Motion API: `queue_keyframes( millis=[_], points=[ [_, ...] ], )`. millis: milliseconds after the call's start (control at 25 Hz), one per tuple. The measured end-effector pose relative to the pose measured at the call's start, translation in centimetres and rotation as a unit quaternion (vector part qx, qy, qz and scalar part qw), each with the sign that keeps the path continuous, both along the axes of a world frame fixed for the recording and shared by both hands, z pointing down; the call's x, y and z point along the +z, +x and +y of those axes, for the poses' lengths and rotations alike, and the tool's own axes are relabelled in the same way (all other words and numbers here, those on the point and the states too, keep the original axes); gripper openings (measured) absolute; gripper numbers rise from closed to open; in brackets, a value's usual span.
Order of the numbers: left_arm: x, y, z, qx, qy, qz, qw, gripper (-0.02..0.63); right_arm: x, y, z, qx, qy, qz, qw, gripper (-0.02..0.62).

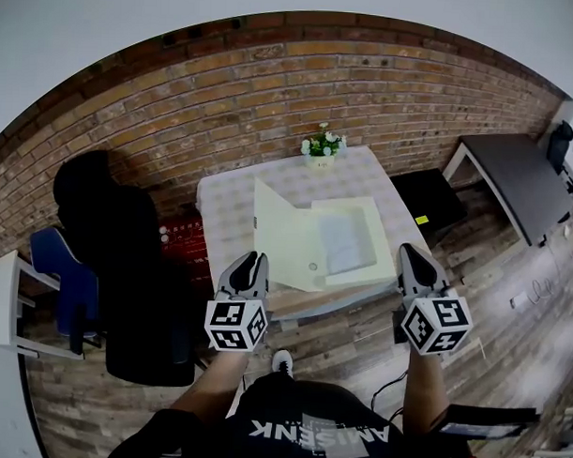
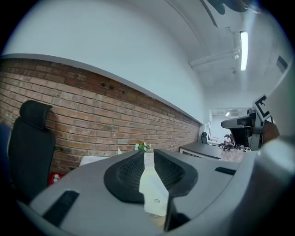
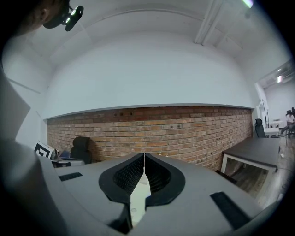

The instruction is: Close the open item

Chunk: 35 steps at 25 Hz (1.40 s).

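A cream folder (image 1: 284, 244) lies open on the small table (image 1: 222, 200). Its left flap stands up at an angle, and its right half holds a pale sheet (image 1: 345, 242). My left gripper (image 1: 252, 262) hovers at the table's near left edge, just in front of the raised flap. In the left gripper view its jaws (image 2: 148, 153) stand a narrow gap apart with nothing between them, and the folder (image 2: 154, 193) shows beyond. My right gripper (image 1: 409, 256) is at the folder's near right corner. Its tips (image 3: 144, 155) meet, and the folder (image 3: 138, 198) shows below them.
A small pot of white flowers (image 1: 322, 148) stands at the table's far edge by the brick wall. A black office chair (image 1: 126, 265) and a blue chair (image 1: 60, 262) are on the left. A dark desk (image 1: 514, 175) and a black box (image 1: 428, 200) are on the right.
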State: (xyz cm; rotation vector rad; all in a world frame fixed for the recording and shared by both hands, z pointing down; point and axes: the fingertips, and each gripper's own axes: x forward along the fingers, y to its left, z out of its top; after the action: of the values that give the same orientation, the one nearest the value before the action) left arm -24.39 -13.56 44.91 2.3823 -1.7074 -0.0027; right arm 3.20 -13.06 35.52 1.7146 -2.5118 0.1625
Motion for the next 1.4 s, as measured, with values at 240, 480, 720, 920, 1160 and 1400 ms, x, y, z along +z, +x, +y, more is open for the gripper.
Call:
queue_keyframes(
  millis=[240, 480, 720, 920, 1160, 1400],
  points=[
    [0.2, -2.3, -3.5, 0.018, -0.001, 0.005, 0.9998, 0.075, 0.3, -3.4, -3.2, -0.002, -0.014, 0.018, 1.0, 0.043],
    [1.6, -3.6, -5.2, 0.024, -0.017, 0.015, 0.9995, 0.106, 0.3, -4.6, -6.2, -0.005, -0.014, 0.029, 0.999, 0.042],
    [3.6, -4.7, -5.9, 0.004, -0.044, 0.004, 0.999, 0.205, 0.3, -6.5, -9.4, -0.058, -0.008, 0.031, 0.998, 0.043],
    [4.2, -4.5, -5.6, -0.05, -0.055, 0.016, 0.9971, 0.216, 0.7, -6.0, -12.2, -0.107, -0.011, 0.021, 0.994, 0.043],
    [6.2, -3.1, -4.9, -0.128, -0.087, 0.022, 0.9878, 0.23, 0.5, -4.4, -15.0, -0.17, -0.011, 0.01, 0.985, 0.042],
    [9.1, -2.3, -4.6, -0.209, -0.119, 0.03, 0.9702, 0.23, 0.8, -2.2, -17.3, -0.209, -0.012, -0.005, 0.978, 0.041]
  ],
)
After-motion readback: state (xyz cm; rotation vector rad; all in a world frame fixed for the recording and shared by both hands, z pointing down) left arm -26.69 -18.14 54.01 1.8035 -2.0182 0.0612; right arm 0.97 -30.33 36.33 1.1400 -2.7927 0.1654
